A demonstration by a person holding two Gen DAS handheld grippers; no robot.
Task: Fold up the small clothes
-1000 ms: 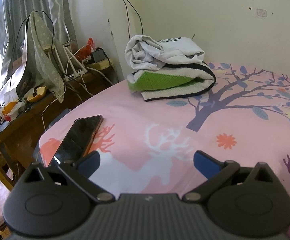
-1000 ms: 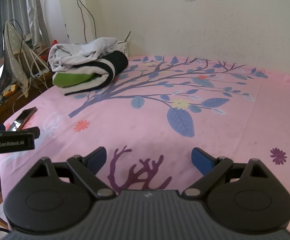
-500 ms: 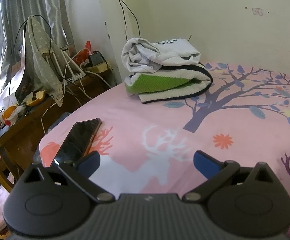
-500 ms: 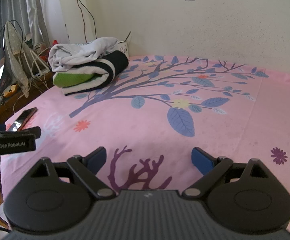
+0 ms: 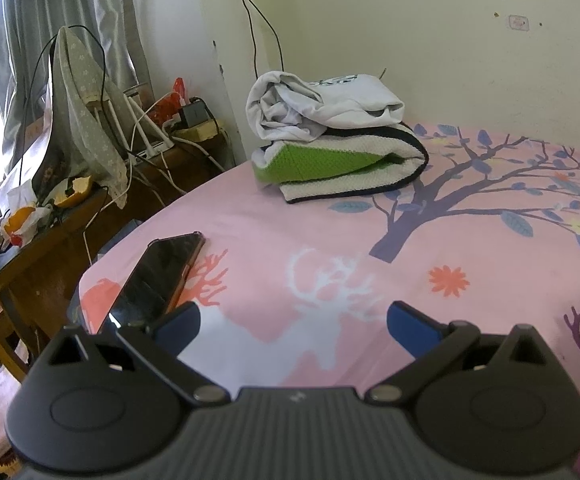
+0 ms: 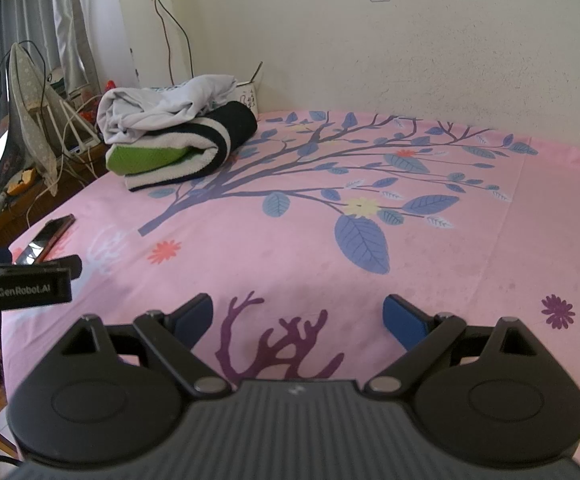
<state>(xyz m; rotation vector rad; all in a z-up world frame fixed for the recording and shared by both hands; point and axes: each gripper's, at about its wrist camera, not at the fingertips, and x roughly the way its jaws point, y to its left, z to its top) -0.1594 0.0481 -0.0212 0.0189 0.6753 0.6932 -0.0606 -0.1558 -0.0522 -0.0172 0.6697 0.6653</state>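
Both grippers empty over the bed, clothes not yet picked up.

My left gripper (image 5: 291, 326) and right gripper (image 6: 297, 318) hover with jaws spread wide, holding nothing, above the pink bed sheet (image 6: 429, 264). The clothes (image 5: 329, 148) sit stacked at the far corner by the wall: a white shirt (image 5: 321, 106) on a green-and-white knit (image 5: 341, 166). A phone (image 5: 158, 276) lies near my left gripper. I judge this the reach step; next I must travel to the stack and take the shirt.
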